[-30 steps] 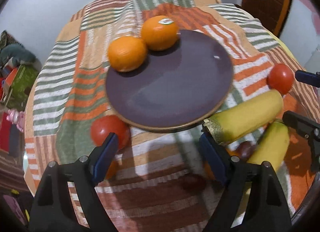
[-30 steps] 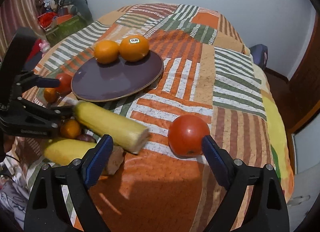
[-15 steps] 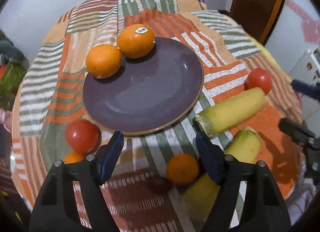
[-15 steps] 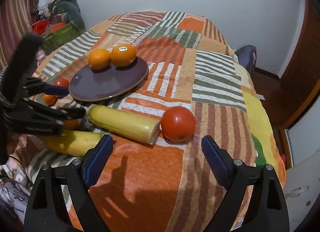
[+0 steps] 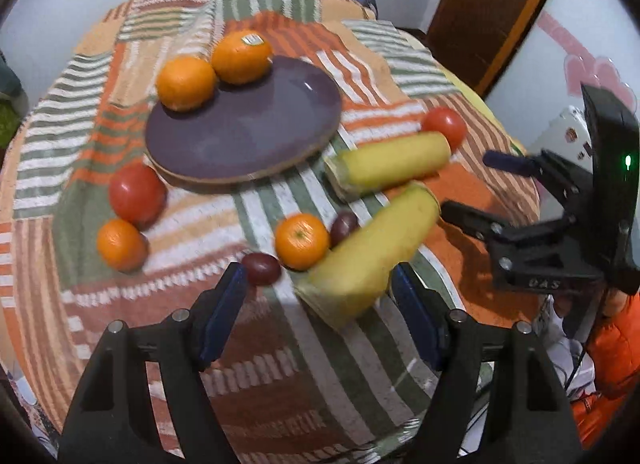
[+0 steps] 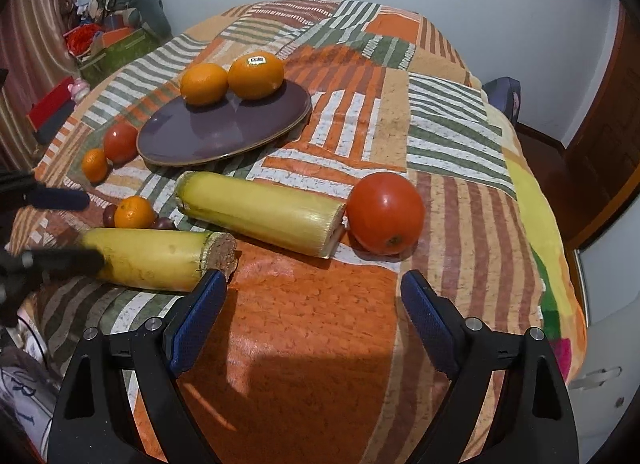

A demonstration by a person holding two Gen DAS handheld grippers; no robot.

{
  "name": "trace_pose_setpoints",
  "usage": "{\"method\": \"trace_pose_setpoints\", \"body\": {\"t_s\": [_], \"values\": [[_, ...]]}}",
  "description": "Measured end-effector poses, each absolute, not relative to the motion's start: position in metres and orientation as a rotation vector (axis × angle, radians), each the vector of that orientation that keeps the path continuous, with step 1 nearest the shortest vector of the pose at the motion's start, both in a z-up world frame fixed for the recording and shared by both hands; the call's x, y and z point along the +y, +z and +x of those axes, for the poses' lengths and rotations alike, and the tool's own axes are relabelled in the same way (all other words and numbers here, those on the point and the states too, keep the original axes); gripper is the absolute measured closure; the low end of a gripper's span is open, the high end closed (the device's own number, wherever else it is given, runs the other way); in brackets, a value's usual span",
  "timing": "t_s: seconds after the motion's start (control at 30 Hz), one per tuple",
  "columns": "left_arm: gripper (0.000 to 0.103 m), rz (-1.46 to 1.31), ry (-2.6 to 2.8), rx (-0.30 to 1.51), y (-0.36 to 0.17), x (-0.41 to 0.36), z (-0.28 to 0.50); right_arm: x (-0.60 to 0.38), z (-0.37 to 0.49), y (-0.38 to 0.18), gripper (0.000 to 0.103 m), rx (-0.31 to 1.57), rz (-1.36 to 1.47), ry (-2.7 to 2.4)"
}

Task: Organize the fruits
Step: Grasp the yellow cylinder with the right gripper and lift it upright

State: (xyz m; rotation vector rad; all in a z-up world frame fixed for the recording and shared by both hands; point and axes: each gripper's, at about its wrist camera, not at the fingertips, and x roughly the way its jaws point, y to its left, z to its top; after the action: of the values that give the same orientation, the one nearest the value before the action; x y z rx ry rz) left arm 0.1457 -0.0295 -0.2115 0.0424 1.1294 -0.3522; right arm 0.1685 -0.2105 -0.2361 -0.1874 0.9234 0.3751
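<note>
Both pulled back, empty: left gripper [image 5: 318, 298] and right gripper [image 6: 314, 310] wide apart. More fruit seen now. Two oranges [image 6: 232, 76] on plate's [image 6: 208, 132] far edge; tomato [image 6: 384, 218] waiting on blanket [image 6: 440, 112] nearby.

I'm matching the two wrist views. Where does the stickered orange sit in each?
Left wrist: stickered orange upper centre, on the plate's far rim.
Right wrist: stickered orange upper centre-left, on the plate's far rim.
Shared landmark: the plain orange touching its left side.
</note>
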Motion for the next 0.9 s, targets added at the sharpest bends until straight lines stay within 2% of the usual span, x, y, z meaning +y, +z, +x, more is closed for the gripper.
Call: {"method": "trace_pose_setpoints", "body": {"t_s": [0.37,0.43,0.47,0.5,0.73,0.9], "values": [[0.028,0.085,-0.433,1.151,-0.221,-0.052,0.156,-0.187,0.170,-0.226,0.017,0.874,-0.243,0.442],[0.033,0.082,-0.426,1.143,-0.222,-0.048,0.155,-0.188,0.174,-0.226,0.017,0.881,-0.220,0.454],[0.042,0.081,-0.418,1.139,-0.222,-0.046,0.154,-0.189,0.176,-0.226,0.017,0.887,-0.211,0.464],[0.045,0.079,-0.410,1.138,-0.222,-0.042,0.153,-0.189,0.177,-0.226,0.017,0.892,-0.208,0.476],[0.049,0.001,-0.392,1.137,-0.219,-0.028,0.144,-0.178,0.188,-0.217,0.017,0.881,-0.237,0.589],[0.050,-0.037,-0.351,1.132,-0.216,-0.012,0.133,-0.153,0.202,-0.229,0.017,0.943,-0.382,0.665]]}}
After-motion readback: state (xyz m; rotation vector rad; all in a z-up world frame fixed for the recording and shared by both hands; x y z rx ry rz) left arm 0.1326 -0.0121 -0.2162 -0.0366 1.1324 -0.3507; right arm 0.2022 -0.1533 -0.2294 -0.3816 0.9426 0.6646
